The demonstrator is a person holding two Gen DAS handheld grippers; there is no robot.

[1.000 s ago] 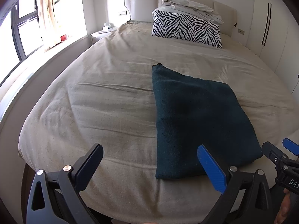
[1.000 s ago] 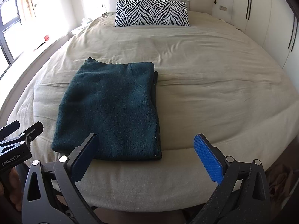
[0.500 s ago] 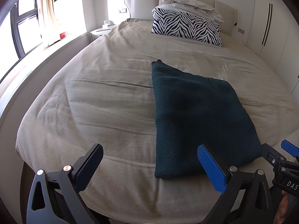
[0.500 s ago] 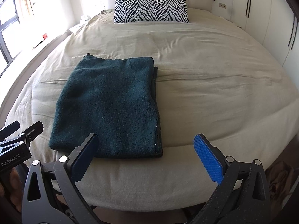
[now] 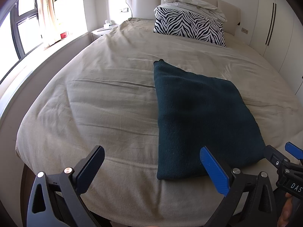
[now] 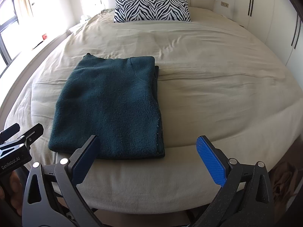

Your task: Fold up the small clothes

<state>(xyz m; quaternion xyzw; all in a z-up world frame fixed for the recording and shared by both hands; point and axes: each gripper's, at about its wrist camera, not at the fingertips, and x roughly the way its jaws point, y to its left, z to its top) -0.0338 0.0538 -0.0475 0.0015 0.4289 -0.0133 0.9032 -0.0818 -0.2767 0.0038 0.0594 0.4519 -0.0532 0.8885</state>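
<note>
A dark teal knitted garment (image 5: 200, 117) (image 6: 111, 106) lies folded into a flat rectangle near the foot of the beige bed (image 5: 106, 104) (image 6: 217, 79). My left gripper (image 5: 151, 166) hovers open above the bed's near edge, left of the garment's near corner, with nothing between its fingers. My right gripper (image 6: 147, 157) is open too, just short of the garment's near right corner, and empty. Each gripper shows at the edge of the other's view: the right gripper (image 5: 284, 162) and the left gripper (image 6: 17, 143).
A zebra-striped pillow (image 5: 189, 27) (image 6: 151, 8) with a crumpled pale duvet (image 5: 195, 4) on top leans against the headboard. A window and ledge (image 5: 28, 43) run along the left. White wardrobe doors (image 6: 274, 22) stand on the right. Crumpled fabric (image 6: 284, 181) lies on the floor at right.
Both grippers have risen and drawn back a little from the bed, so the garment sits slightly farther off in both views. Both stay open, and the garment has not moved.
</note>
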